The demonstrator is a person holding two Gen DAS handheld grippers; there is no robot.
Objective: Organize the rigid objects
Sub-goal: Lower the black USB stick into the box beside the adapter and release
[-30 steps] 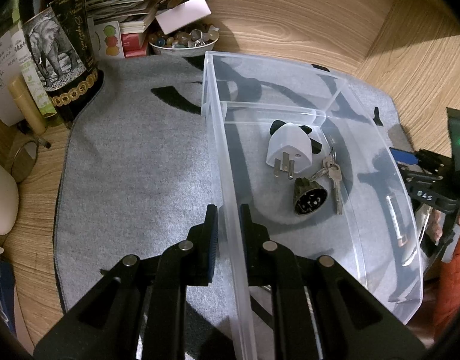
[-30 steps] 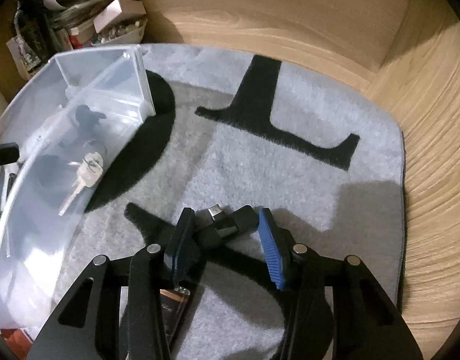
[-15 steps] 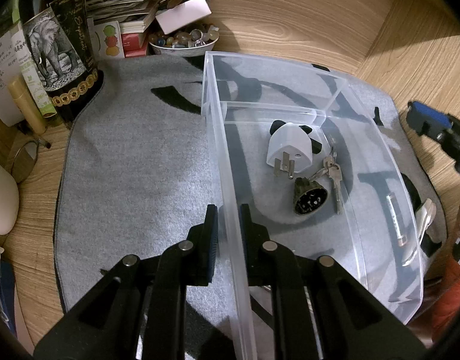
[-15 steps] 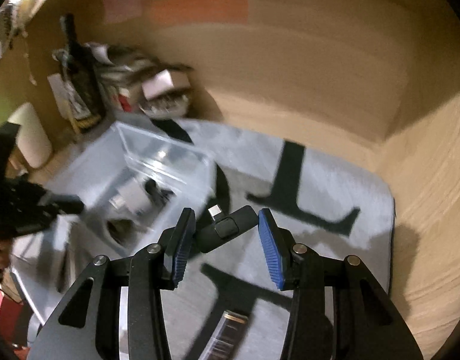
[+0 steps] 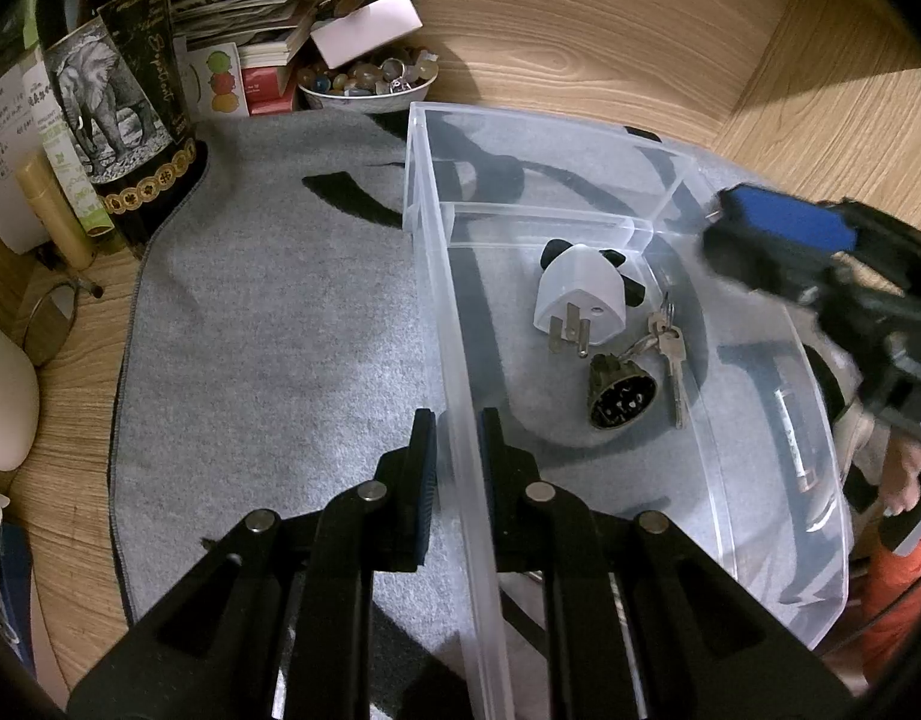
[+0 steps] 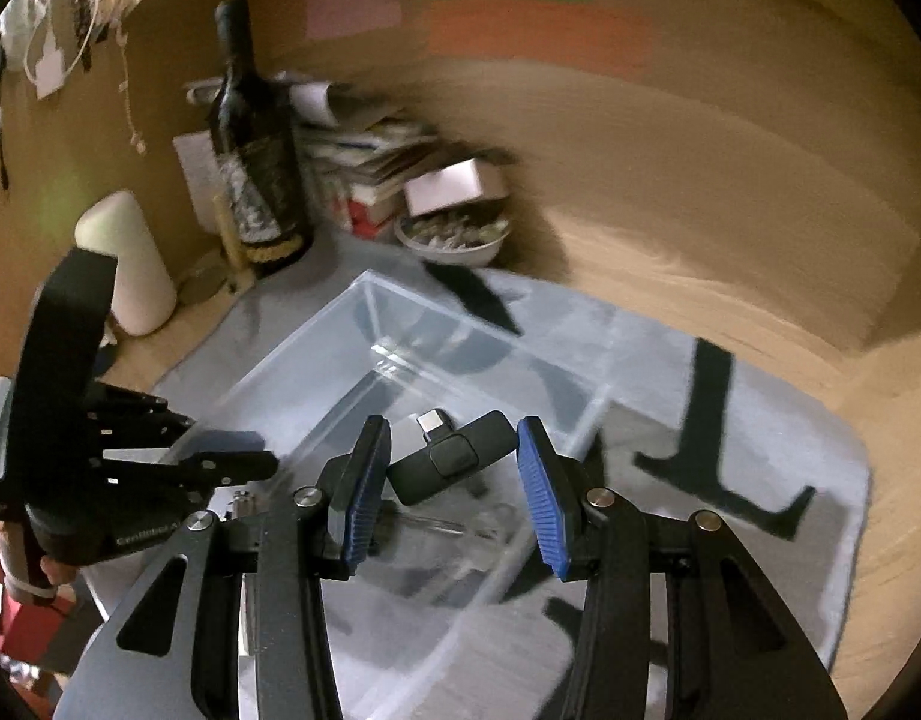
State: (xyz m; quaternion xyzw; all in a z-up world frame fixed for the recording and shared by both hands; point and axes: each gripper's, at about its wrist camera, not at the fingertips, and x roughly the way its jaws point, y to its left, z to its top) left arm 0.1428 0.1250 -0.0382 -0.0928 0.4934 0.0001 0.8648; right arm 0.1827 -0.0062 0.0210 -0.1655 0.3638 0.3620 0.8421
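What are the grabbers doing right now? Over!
Left gripper shut on clear bin wall. Right gripper shut on black adapter, above bin. Plug, keys inside. Nothing in the way.

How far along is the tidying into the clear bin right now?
Done: white plug adapter, keys and round connector lie in the clear bin. In hand: right gripper holds the black dongle over it; left gripper clamps the bin wall. Left: release it.

The right wrist view is smeared by motion: the bowl [image 6: 454,237] beside the wine bottle [image 6: 253,138] shows unreadable contents, and the bottle's label cannot be read there.
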